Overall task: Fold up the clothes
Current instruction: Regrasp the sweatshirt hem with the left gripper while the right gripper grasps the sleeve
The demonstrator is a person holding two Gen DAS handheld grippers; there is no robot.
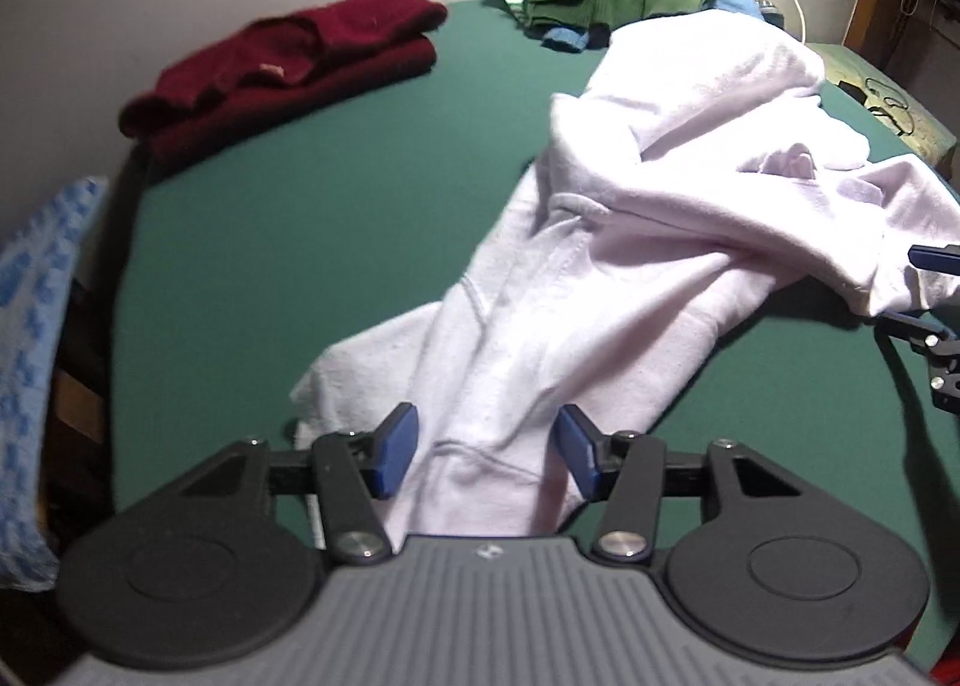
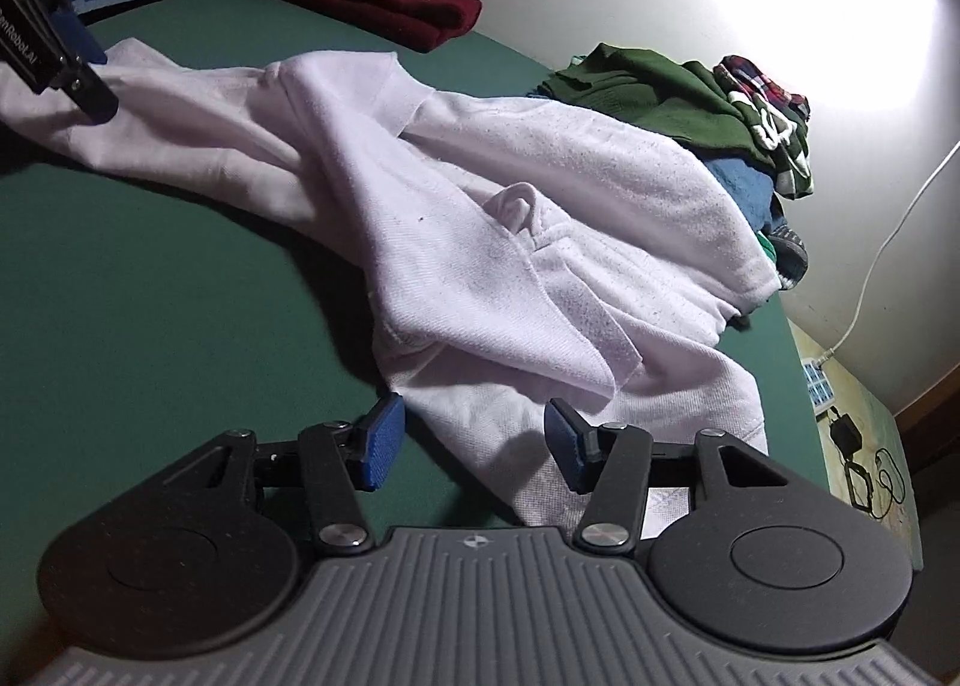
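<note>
From the left wrist, the left gripper [image 1: 487, 455] stood with fingers spread, unclenched, over one end of the pale sweatshirt [image 1: 630, 242] crumpled on the green table [image 1: 312, 242]. A folded maroon sweater [image 1: 288, 68] lay beyond the sweatshirt.

From the right wrist, the right gripper [image 2: 474, 446] was likewise released above the sweatshirt's [image 2: 480, 218] near edge, with a clothes pile [image 2: 708, 104] behind the sweatshirt.
</note>
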